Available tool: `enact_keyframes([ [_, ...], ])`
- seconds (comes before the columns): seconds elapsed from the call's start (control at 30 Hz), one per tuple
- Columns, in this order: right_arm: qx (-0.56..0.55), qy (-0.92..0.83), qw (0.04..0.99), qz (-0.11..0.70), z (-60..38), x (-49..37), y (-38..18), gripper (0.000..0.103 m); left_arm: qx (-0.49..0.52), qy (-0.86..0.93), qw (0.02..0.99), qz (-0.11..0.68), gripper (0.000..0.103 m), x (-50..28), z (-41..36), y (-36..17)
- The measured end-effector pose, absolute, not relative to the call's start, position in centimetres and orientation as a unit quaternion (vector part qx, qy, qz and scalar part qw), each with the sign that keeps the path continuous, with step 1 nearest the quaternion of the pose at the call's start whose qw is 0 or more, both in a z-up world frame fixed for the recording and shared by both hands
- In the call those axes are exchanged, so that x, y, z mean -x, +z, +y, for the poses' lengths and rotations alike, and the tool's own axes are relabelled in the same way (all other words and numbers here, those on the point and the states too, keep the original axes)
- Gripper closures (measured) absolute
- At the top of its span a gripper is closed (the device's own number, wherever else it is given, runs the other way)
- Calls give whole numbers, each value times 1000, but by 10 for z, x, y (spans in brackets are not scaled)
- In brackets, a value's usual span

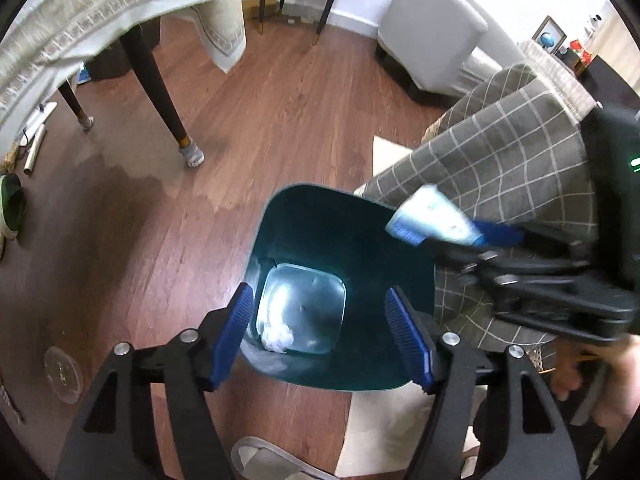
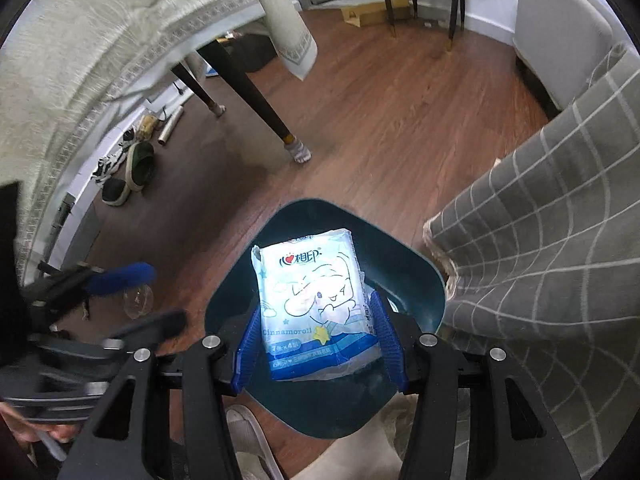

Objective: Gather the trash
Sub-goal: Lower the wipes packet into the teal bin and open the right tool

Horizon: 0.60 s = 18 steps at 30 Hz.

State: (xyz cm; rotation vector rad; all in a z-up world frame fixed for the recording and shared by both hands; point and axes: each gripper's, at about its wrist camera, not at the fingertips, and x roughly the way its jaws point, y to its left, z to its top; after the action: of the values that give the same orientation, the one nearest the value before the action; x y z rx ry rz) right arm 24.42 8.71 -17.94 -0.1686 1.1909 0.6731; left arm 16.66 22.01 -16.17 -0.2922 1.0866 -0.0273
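A dark teal trash bin [image 1: 304, 216] [image 2: 416, 280] stands on the wooden floor. A crumpled white paper [image 1: 278, 338] lies on its pale bottom. My left gripper [image 1: 320, 336] hangs over the bin's mouth, open, with nothing between its blue pads. My right gripper [image 2: 316, 340] is shut on a blue and white tissue pack [image 2: 316, 300] and holds it above the bin's opening. In the left wrist view the right gripper [image 1: 460, 236] comes in from the right with the tissue pack [image 1: 432, 216] over the bin's far right rim.
A table with a cream cloth [image 1: 100, 4] and dark legs [image 1: 156, 80] stands at the back left. A grey checked cloth [image 2: 552, 240] hangs to the right of the bin. Shoes [image 2: 136, 168] lie by the wall. A clear plastic lid [image 1: 64, 368] and a slipper [image 1: 264, 460] are on the floor.
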Motion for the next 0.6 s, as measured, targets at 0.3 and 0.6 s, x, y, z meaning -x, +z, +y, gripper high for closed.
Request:
enact_keyframes([
  [0.3,97,297,752,581,103,-243,-217,50,147,-3,878,455,29,-148,229,-123],
  [0.6,118,271,731,615,108,-241,-255,50,115,5,896,428,36,-136,224,-100],
])
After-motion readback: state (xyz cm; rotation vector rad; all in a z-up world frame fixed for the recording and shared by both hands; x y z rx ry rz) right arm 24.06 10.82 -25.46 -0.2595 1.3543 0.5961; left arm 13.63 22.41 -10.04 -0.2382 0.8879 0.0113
